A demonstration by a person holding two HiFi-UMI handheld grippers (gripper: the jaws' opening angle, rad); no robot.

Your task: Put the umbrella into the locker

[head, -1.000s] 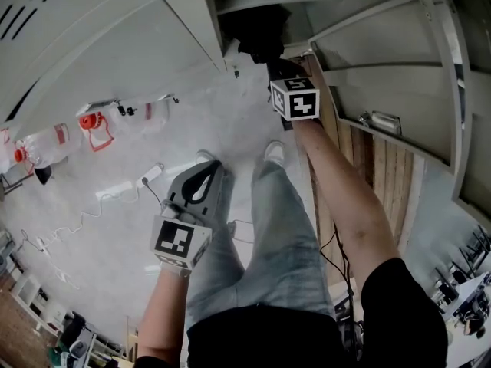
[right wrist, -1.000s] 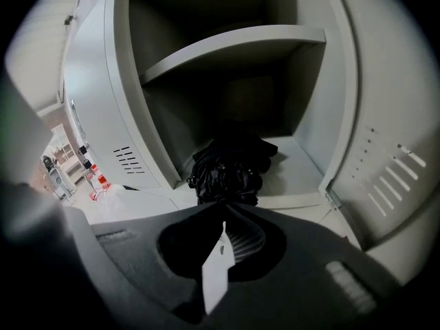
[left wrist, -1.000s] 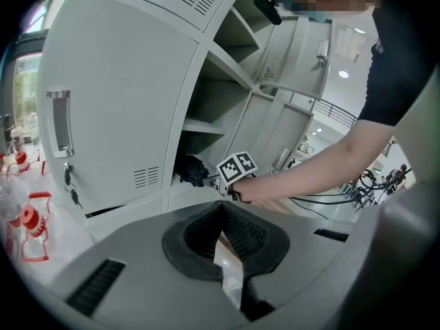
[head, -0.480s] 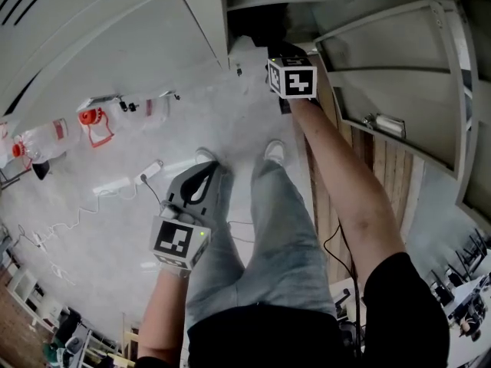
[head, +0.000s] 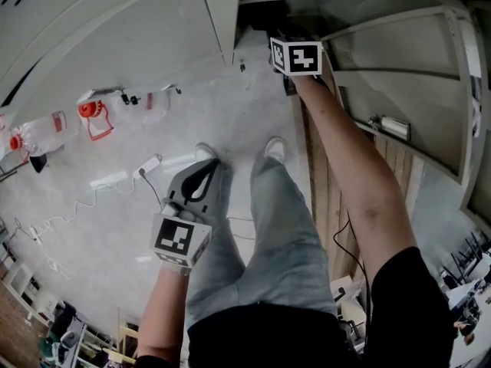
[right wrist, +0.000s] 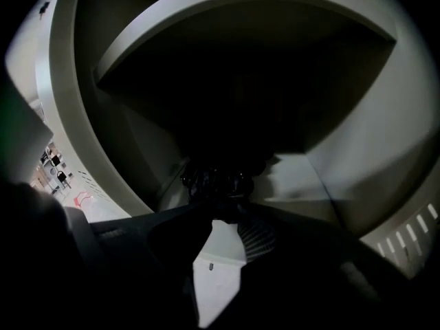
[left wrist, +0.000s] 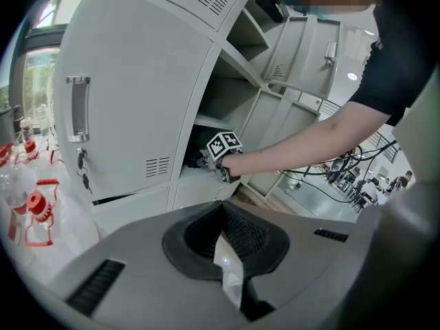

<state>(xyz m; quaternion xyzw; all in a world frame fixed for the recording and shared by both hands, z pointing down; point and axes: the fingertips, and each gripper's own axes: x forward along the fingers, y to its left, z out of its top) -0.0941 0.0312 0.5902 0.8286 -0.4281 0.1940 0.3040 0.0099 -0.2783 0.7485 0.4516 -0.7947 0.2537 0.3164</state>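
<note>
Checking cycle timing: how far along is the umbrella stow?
Done: dark folded umbrella lies inside the grey metal locker compartment. In hand: right gripper has just been opening its jaws, nothing between them. Remaining: withdraw it. Left gripper idle, shut.

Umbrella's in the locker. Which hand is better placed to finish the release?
Right. Its tool is inside the locker, jaws just opening, umbrella lying past their tips, not between them. Left tool hangs down by the leg.

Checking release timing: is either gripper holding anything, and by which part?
Nothing held. Right gripper jaws have just been opening, nothing between them; umbrella lies beyond their tips in the locker. Left gripper empty.
</note>
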